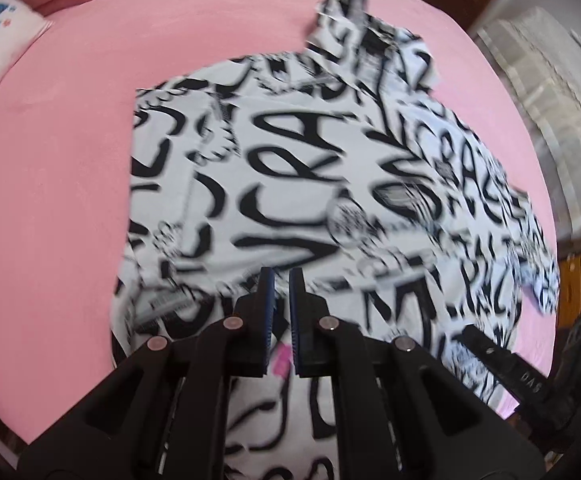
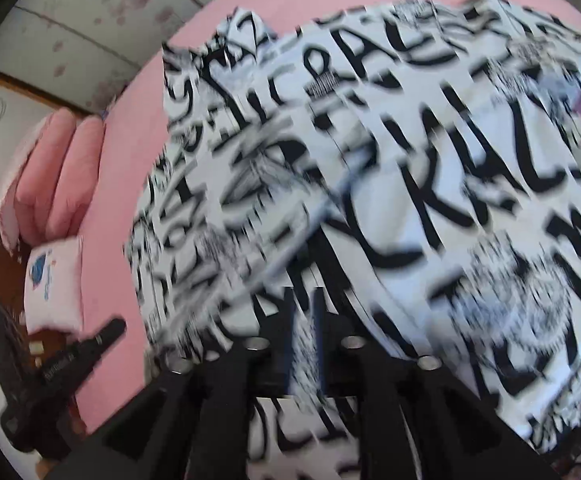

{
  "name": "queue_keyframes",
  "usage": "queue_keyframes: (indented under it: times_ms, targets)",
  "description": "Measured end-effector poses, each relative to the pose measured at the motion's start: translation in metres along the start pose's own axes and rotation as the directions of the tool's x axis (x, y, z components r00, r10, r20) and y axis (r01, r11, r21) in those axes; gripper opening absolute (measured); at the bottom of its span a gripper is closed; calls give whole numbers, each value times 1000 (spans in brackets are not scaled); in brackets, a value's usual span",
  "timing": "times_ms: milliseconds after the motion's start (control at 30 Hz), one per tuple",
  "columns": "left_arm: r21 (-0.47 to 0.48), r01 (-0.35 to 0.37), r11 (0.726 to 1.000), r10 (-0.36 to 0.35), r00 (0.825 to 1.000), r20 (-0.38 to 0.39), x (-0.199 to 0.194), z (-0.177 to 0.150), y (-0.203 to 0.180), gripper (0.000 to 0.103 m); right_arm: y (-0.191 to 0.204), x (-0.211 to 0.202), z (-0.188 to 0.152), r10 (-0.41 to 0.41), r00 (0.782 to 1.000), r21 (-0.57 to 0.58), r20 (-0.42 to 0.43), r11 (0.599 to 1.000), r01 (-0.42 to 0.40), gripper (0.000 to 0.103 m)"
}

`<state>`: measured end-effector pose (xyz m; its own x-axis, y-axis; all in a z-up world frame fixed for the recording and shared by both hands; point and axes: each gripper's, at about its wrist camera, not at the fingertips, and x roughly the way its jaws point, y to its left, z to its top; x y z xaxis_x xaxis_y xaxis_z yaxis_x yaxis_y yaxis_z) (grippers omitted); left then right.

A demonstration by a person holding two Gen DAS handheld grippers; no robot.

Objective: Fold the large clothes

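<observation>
The shirt (image 1: pixel 290 168), white with black lettering, lies spread on the pink bed (image 1: pixel 70 160), and in both wrist views it fills the space ahead of and under the jaws. From the left gripper (image 1: pixel 281 280) the cloth runs forward and off to the right, its long axis slanting from near left to far right, with a collar or sleeve end at the far edge. A fold of it also passes beneath the fingers, toward the camera. The left jaws stand almost together, a thin gap between the blue pads (image 1: pixel 268 308); I cannot see cloth pinched there, so they look clenched on nothing.

From the right gripper (image 2: pixel 303 300) the shirt lies ahead and to the right, and a blurred strip of printed cloth sits in the gap between the fingers. These jaws stand partly apart. Whether the pads press that strip I cannot tell through the blur; it reads as let go or nearly so.

Both grippers hang over the near edge of the shirt, neither clearly nearer. The next fold likely starts from this edge. To the left of the right jaws lie pink pillows (image 2: pixel 62 176) and a white cushion (image 2: pixel 56 280).
</observation>
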<state>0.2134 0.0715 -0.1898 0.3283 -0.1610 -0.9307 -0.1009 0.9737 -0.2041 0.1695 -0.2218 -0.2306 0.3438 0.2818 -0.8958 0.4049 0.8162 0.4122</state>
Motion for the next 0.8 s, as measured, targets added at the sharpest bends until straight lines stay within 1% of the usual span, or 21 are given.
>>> queue_keyframes:
  times_ms: [67, 133, 167, 267, 300, 367, 433, 500, 567, 633, 700, 733, 767, 800]
  targets:
    - [21, 4, 1000, -3, 1000, -16, -8, -11, -15, 5, -13, -9, -8, 20, 1000, 21, -8, 1000, -20, 43]
    - [50, -17, 999, 18, 999, -34, -11, -18, -35, 5, -32, -20, -15, 46, 998, 58, -36, 997, -44, 46]
    - [54, -26, 998, 29, 998, -47, -13, -23, -44, 5, -41, -25, -16, 59, 997, 78, -49, 995, -55, 51]
    - [19, -12, 1000, 14, 996, -84, -24, -37, -71, 5, -68, -43, -15, 101, 993, 132, -66, 987, -92, 67]
    - [12, -12, 1000, 13, 996, -92, -27, -40, -76, 5, -74, -48, -13, 106, 992, 144, -67, 985, -95, 69]
    - [5, -12, 1000, 12, 993, -119, -37, -50, -99, 5, -92, -60, -8, 127, 989, 170, -74, 979, -113, 70]
    - [21, -22, 1000, 24, 991, -134, -46, -59, -120, 5, -113, -72, -1, 149, 984, 193, -99, 973, -128, 71]
    - [38, -39, 999, 44, 988, -151, -54, -69, -143, 5, -132, -84, 7, 165, 980, 197, -113, 970, -141, 75]
    - [56, -42, 998, 51, 984, -168, -59, -79, -164, 6, -153, -97, 14, 157, 980, 207, -125, 970, -129, 79]
    - [76, -36, 996, 50, 981, -185, -64, -90, -186, 7, -173, -110, 21, 150, 981, 222, -126, 968, -120, 81]
    - [91, -33, 995, 51, 979, -198, -67, -100, -210, 11, -195, -120, 28, 146, 981, 241, -127, 964, -113, 83]
    - [100, -32, 994, 53, 977, -208, -69, -106, -225, 23, -210, -126, 33, 144, 981, 255, -130, 961, -107, 83]
    - [107, -27, 994, 50, 976, -211, -69, -109, -234, 43, -221, -130, 38, 138, 982, 264, -132, 959, -99, 83]
    - [116, -16, 993, 40, 977, -209, -71, -114, -250, 52, -236, -134, 43, 129, 983, 277, -130, 957, -89, 83]
